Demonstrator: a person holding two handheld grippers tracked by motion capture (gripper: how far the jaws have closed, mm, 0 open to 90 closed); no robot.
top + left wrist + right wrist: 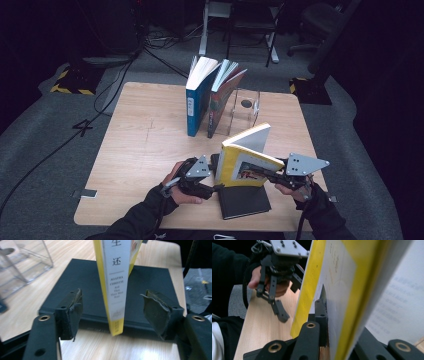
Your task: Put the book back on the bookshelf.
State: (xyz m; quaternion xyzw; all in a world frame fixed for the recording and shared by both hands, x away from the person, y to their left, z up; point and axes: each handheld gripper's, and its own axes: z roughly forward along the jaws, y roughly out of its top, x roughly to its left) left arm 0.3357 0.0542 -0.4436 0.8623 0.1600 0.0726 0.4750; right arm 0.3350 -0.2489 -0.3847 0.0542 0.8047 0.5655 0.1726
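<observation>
A yellow paperback stands upright, spine toward the person, on a black hardcover book lying flat at the near edge of the wooden table. The right gripper is clamped on its front cover, while the left gripper has its jaws spread to either side of the spine without touching it. Farther back, a blue book and a red-covered book lean against a clear acrylic bookend.
</observation>
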